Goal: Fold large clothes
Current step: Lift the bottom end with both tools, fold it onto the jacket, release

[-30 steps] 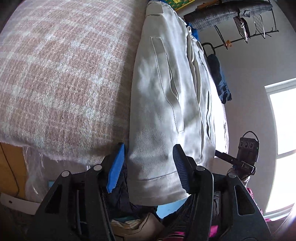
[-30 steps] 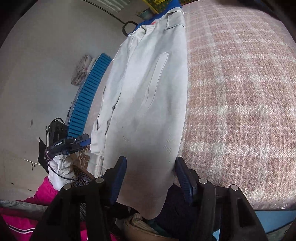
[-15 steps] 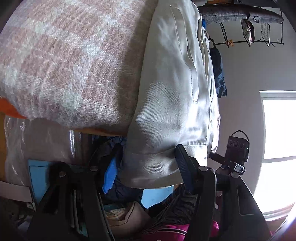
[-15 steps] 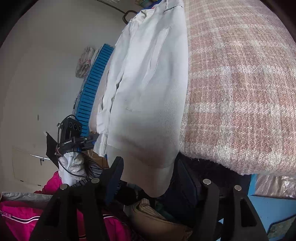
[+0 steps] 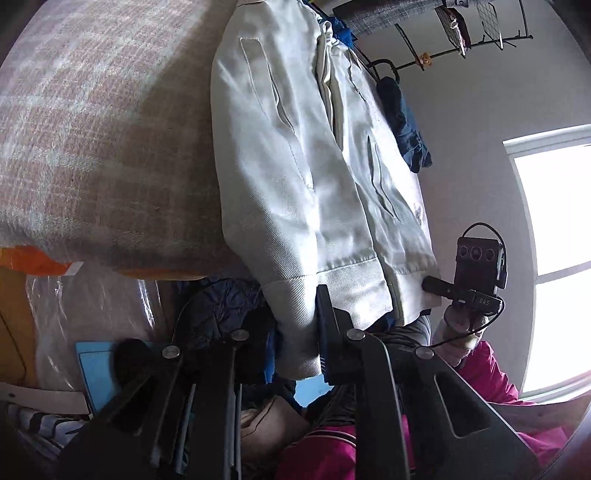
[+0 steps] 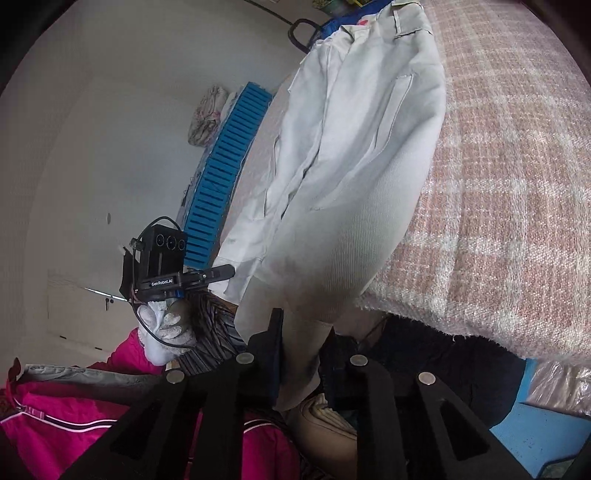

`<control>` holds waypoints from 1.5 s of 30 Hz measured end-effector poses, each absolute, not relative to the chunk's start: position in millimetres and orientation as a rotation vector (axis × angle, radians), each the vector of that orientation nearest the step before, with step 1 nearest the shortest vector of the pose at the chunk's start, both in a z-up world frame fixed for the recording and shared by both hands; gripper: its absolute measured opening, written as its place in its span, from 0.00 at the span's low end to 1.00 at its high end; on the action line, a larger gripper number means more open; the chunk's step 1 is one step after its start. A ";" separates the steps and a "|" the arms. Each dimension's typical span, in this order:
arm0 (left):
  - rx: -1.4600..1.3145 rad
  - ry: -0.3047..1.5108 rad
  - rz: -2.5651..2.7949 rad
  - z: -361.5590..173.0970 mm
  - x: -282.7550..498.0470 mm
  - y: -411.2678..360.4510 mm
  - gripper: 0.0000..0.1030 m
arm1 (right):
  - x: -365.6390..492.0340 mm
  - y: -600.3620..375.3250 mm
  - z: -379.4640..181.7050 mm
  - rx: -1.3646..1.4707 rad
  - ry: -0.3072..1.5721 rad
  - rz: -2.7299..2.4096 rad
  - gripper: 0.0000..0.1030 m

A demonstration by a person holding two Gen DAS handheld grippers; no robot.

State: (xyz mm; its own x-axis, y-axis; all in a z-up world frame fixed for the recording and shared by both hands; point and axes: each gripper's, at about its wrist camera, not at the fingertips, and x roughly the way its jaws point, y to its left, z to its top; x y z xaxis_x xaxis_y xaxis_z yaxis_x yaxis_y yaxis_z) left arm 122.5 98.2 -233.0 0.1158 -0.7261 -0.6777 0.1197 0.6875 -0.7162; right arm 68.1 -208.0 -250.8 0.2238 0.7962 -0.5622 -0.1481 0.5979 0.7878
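Observation:
A white jacket [image 5: 314, 166] lies lengthwise on a bed covered by a pink plaid blanket [image 5: 103, 129], its lower end hanging over the near edge. My left gripper [image 5: 297, 339] has its jaws closing on the ribbed sleeve cuff, which is pinched between the pads. In the right wrist view the jacket [image 6: 351, 166] drapes off the blanket [image 6: 498, 184]. There my right gripper [image 6: 301, 350] is closing too, with a hanging fold of the white fabric squeezed between its fingers. Each view shows the other gripper at the hem, held by a white-gloved hand [image 6: 166, 325].
A wire rack [image 5: 461, 29] and a hanging blue garment [image 5: 406, 129] are on the wall past the bed. A bright window [image 5: 554, 240] is on the right. A blue slatted crate [image 6: 229, 162] stands beside the bed. Pink clothing [image 6: 74, 417] and dark clothes [image 5: 221, 306] crowd the space below the bed edge.
Both pairs of jaws have come together from wide apart onto the jacket's hanging lower end. Both cameras have drawn back a little, and the hem has lifted slightly.

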 end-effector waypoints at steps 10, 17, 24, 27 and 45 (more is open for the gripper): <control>-0.648 1.217 -0.687 -180.6 157.9 110.2 0.15 | 84.7 -259.3 -235.2 0.903 1.011 0.680 0.14; -0.633 1.141 -0.653 -157.6 219.7 100.2 0.15 | 143.8 -260.1 -207.9 0.873 0.950 0.589 0.14; -0.633 1.161 -0.590 -183.7 284.7 84.3 0.15 | 213.0 -248.5 -212.8 0.789 0.999 0.496 0.14; -0.643 1.178 -0.572 -200.6 304.6 79.6 0.15 | 229.0 -254.6 -224.9 0.793 1.033 0.454 0.14; -0.790 1.096 -0.524 -201.7 348.8 101.5 0.64 | 256.9 -282.8 -227.6 0.892 0.971 0.405 0.71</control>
